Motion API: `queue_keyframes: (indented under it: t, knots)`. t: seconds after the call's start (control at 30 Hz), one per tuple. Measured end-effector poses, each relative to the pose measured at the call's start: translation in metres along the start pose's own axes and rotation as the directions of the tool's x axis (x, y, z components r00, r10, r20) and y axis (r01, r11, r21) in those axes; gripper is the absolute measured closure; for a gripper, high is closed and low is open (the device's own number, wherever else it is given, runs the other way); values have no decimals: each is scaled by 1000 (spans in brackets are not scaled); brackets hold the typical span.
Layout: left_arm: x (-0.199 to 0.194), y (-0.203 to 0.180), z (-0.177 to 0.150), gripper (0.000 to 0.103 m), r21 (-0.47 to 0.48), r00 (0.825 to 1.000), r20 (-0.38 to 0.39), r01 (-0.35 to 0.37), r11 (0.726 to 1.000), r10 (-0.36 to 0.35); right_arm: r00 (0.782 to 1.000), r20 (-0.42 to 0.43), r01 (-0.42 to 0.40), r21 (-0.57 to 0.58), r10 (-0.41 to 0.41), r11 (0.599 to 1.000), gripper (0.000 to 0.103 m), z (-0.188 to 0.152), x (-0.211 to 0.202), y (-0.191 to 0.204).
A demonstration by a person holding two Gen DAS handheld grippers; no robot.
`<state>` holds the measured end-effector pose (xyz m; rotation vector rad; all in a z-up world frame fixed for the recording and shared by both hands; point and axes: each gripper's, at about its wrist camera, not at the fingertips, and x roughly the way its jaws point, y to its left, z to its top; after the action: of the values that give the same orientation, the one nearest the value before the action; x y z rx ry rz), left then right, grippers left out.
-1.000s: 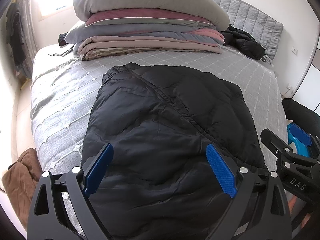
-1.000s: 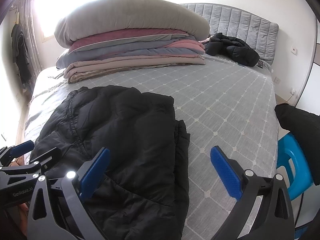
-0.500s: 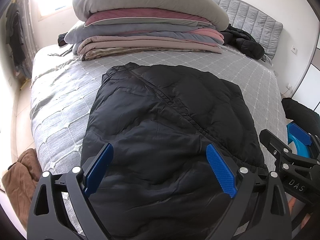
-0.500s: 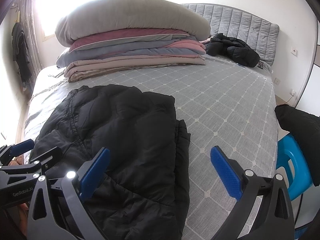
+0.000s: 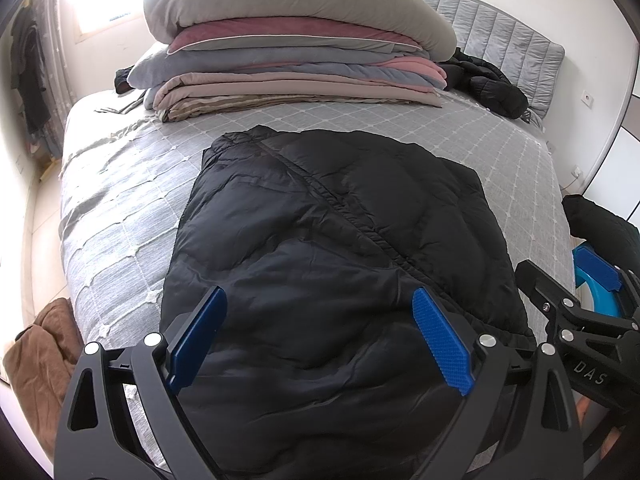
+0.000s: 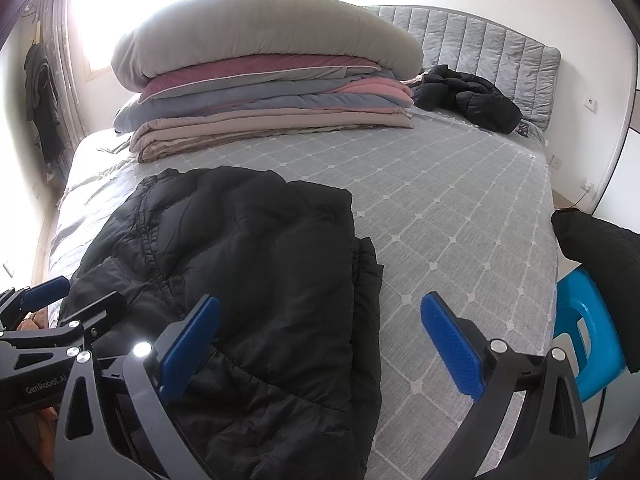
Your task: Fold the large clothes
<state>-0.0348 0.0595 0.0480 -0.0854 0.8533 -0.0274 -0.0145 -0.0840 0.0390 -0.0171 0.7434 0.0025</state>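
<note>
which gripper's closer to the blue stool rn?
Right. The right gripper hangs over the bed's near edge beside the black jacket, with the blue stool just off its right side. The left gripper sits over the jacket, farther away.

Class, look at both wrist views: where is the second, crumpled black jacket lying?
The crumpled black jacket lies at the bed's far right, against the grey headboard, just right of the stack of folded bedding.
</note>
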Motion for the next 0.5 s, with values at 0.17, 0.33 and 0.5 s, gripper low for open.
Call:
queue_keyframes:
  t: [0.17, 0.33, 0.5]
  knots:
    - [0, -1, 0, 13, -1, 1000, 1, 0, 1000, 0, 1000, -16, -18, 6, 18, 1000, 7, 2, 5, -2]
    - [0, -2, 0, 13, 5, 1000, -2, 2, 1000, -2, 999, -31, -32, 22, 33, 999, 7, 2, 8, -6]
    - [-2, -1, 1, 13, 7, 1000, 2, 4, 1000, -4, 998, -47, -46, 29, 48, 999, 7, 3, 13, -7]
